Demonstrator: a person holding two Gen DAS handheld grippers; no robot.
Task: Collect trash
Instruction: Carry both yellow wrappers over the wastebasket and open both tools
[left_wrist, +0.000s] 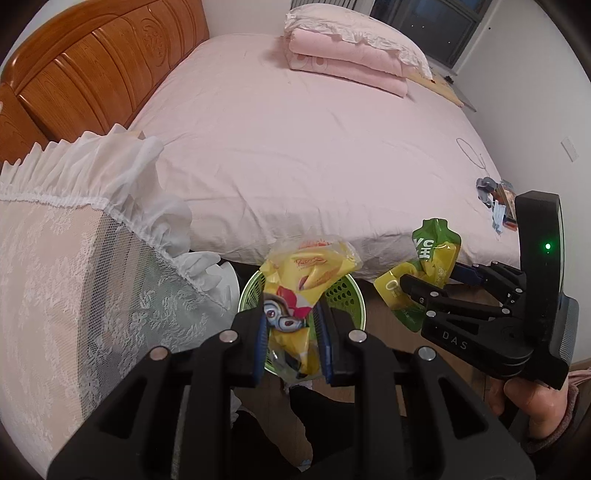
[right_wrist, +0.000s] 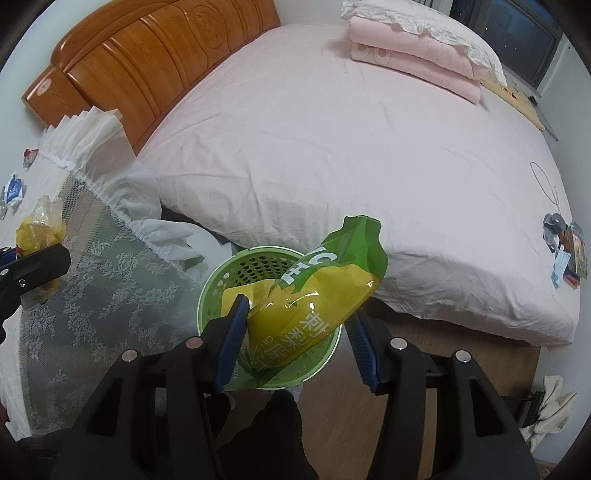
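Above green perforated plastic basket (left_wrist: 345, 295) on floor beside pink-sheeted bed (left_wrist: 314, 147) — both your claws point down. Left claw (left_wrist: 291, 345) clamped tight on crumpled yellow cartoon snack wrapper (left_wrist: 295, 295), directly over basket. Right claw (right_wrist: 299, 332) partly open, pads pressing green-and-yellow foil pouch (right_wrist: 325, 295) — held tilted over basket rim. More small wrappers (right_wrist: 13, 190) lie on lace-covered bench (right_wrist: 92, 295).

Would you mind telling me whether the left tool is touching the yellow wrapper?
Touching. The left wrist view shows the left tool with both blue pads pressed against the yellow wrapper, held above the green basket.
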